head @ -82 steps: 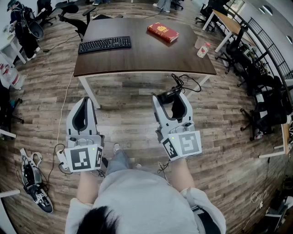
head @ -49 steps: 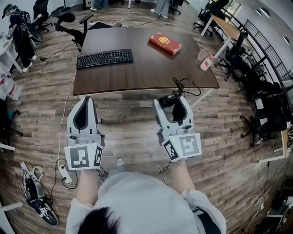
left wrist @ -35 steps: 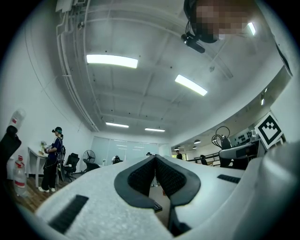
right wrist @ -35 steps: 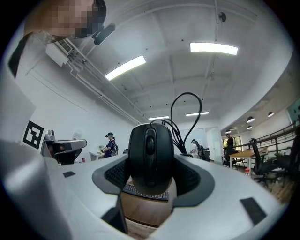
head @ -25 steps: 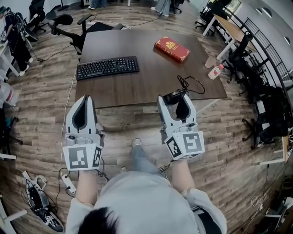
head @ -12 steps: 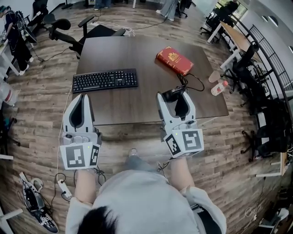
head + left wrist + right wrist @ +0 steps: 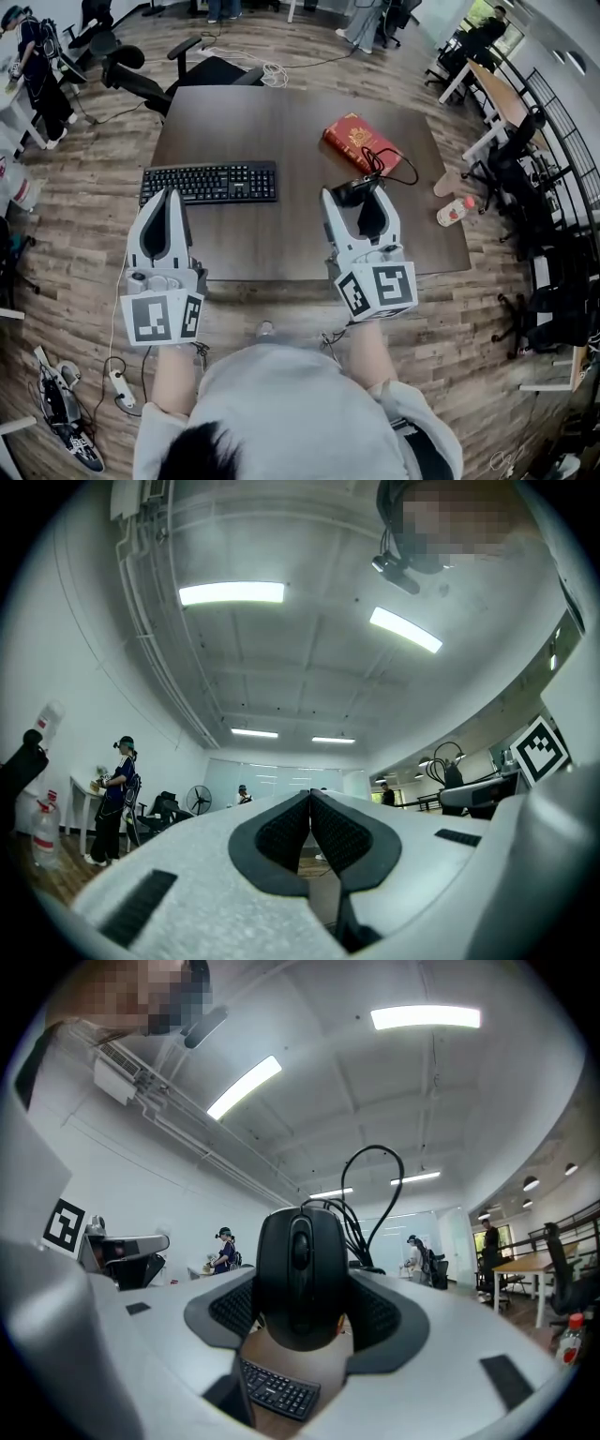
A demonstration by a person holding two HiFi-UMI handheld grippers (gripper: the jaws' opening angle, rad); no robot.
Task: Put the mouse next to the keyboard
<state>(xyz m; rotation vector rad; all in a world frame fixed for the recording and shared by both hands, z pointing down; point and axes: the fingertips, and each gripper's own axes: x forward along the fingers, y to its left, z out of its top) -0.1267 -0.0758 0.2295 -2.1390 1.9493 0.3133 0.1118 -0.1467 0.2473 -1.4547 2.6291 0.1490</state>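
A black wired mouse [image 7: 300, 1274] sits clamped between the pads of my right gripper [image 7: 358, 194], its cable [image 7: 392, 167] looping up behind it. That gripper hovers over the dark table [image 7: 281, 122], right of centre and just in front of the red book [image 7: 362, 142]. The black keyboard [image 7: 209, 182] lies on the table's left part, and its edge shows below the mouse [image 7: 277, 1389] in the right gripper view. My left gripper [image 7: 165, 202] is shut with nothing in it, its tips just before the keyboard's near left edge.
A clear cup [image 7: 447, 182] and a small bottle [image 7: 455, 211] show just past the table's right edge. Office chairs [image 7: 159, 70] stand behind the table's far left corner. People [image 7: 114, 794] stand at desks in the background. A power strip [image 7: 119, 386] lies on the wooden floor at lower left.
The person has walked up to the table: both grippers went from over the floor to over its near part. The mouse has stayed in the right gripper throughout.
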